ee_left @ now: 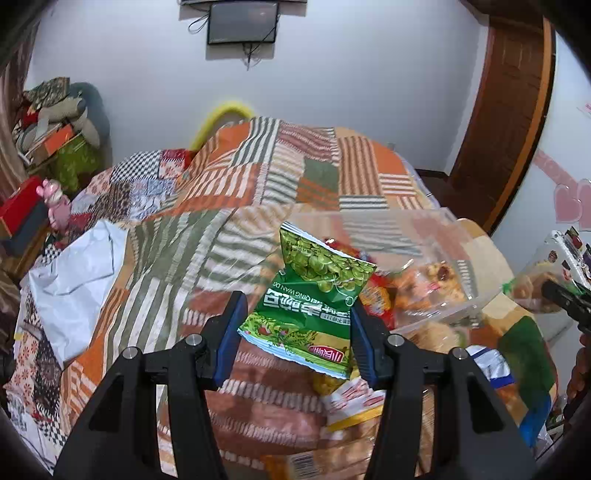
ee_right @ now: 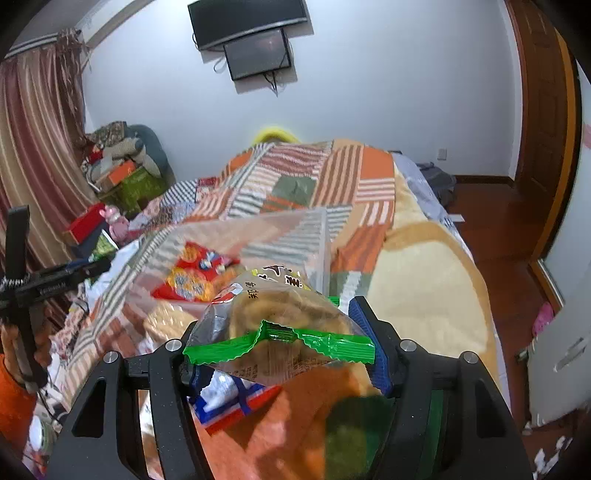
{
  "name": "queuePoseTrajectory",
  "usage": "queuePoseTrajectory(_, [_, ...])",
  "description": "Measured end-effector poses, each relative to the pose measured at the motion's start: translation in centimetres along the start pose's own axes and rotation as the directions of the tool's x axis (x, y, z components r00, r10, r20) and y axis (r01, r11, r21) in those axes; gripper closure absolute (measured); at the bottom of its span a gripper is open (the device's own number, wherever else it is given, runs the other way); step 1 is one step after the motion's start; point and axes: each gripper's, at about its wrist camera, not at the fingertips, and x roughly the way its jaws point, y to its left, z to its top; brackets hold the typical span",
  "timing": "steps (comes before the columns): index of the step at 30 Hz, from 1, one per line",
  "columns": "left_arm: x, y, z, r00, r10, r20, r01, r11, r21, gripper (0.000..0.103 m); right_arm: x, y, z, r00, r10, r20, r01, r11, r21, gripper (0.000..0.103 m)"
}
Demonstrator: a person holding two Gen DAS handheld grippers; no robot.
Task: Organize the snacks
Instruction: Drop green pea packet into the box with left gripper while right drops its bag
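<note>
Risk: both packets are pinched only at their edges, so either could slip or snag the bin's (ee_left: 436, 229) rim at 1 o'clock. Left gripper (ee_left: 295, 328), about half open, grips the green pea bag (ee_left: 314, 295). Right gripper (ee_right: 284, 343), also half open, clamps the pastry packet (ee_right: 280, 325), bin at 12 o'clock.

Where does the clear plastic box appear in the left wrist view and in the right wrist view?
Left wrist view: the clear box lies right of centre, just behind the green pea bag.
Right wrist view: the clear box is at centre, behind the pastry pack.
Shared landmark: the small wall screen at top.
</note>
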Motion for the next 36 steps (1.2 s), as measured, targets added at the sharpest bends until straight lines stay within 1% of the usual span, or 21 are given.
queuePoseTrajectory(3, [0.2, -1.5, 0.6, 1.000, 0.008, 0.021, -0.009, 1.000, 0.024, 0.050, 0.3, 0.4, 0.8, 1.000, 0.008, 0.025, -0.008, 1.000, -0.007, 0.041])
queuePoseTrajectory(6, [0.8, -2.8, 1.2, 1.000, -0.016, 0.021, 0.015, 0.999, 0.036, 0.050, 1.2, 0.6, 1.6, 0.999, 0.012, 0.036, -0.012, 1.000, -0.015, 0.041])
queuePoseTrajectory(12, [2.3, -5.2, 2.4, 0.999, -0.044, 0.029, 0.042, 0.997, 0.060, 0.050, 3.7, 0.7, 3.0, 0.999, 0.024, 0.035, -0.024, 1.000, -0.002, 0.041])
queuePoseTrajectory(17, [4.1, -7.0, 3.0, 0.999, -0.038, 0.027, 0.035, 0.995, 0.098, 0.050, 5.5, 1.1, 3.7, 0.999, 0.033, 0.021, -0.033, 0.999, -0.008, 0.041])
queuePoseTrajectory(23, [6.9, -8.1, 3.3, 1.000, -0.026, -0.011, 0.027, 0.992, 0.120, 0.050, 7.9, 1.5, 3.9, 0.999, 0.033, -0.019, -0.034, 0.999, -0.029, 0.041])
queuePoseTrajectory(28, [9.3, -8.3, 3.4, 0.995, -0.050, -0.081, 0.058, 0.994, 0.095, 0.050, 9.9, 1.6, 3.8, 0.998, 0.010, -0.059, -0.013, 0.999, -0.042, 0.041])
queuePoseTrajectory(33, [10.7, -8.2, 3.4, 0.989, -0.074, -0.132, 0.084, 0.994, 0.069, 0.050, 10.9, 1.5, 3.8, 0.996, -0.001, -0.092, -0.004, 0.998, -0.055, 0.040])
queuePoseTrajectory(36, [10.7, -8.5, 3.2, 0.989, -0.075, -0.131, 0.085, 0.993, 0.077, 0.050, 11.3, 1.6, 3.8, 0.995, -0.001, -0.104, -0.005, 0.998, -0.056, 0.038])
